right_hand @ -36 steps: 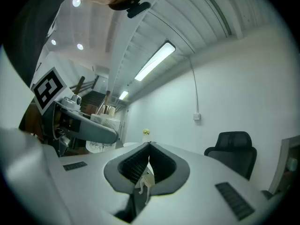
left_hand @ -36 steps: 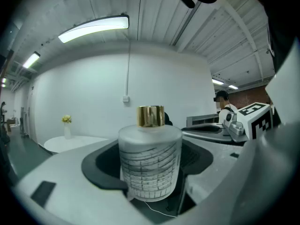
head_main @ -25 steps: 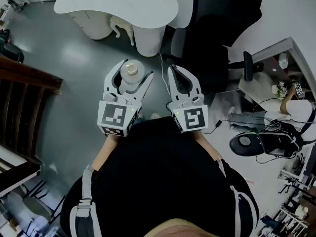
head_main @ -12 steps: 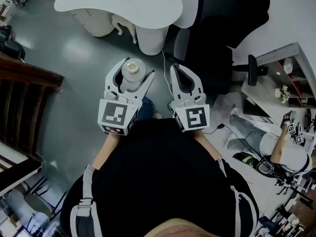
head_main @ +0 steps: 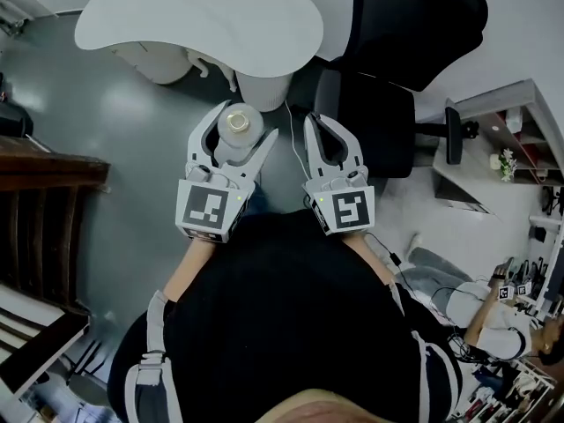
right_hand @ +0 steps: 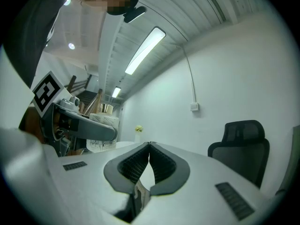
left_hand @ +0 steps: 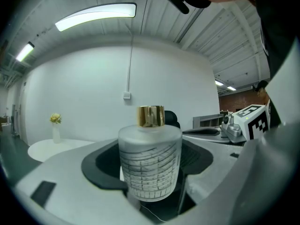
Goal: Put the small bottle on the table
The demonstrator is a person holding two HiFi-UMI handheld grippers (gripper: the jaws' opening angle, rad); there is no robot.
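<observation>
The grey floor (head_main: 115,148) fills the space beneath both tools. A white curved table (head_main: 203,16) lies ahead of the left tool (head_main: 240,129), just beyond its tips, and a black office chair (head_main: 414,33) stands ahead of the right tool (head_main: 319,123) and off to its right side.

I see the 2 tools held side by side, close to the person's body, both pointing forward. The left tool is clamped on the small bottle (left_hand: 150,163): its 2 jaws press the frosted body from either side. The bottle stands upright in that grip, out over the floor and short of the table edge, not resting on anything.

The right tool carries nothing. Its jaws are drawn together, the tips touching and only a slim gap farther back between the ribbed pads (right_hand: 161,165).

The bottle has a gold cap (left_hand: 151,116) on top. Past the left tool's tips, on the table's far side, stands 1 small vase (left_hand: 56,125) with yellow flowers.
</observation>
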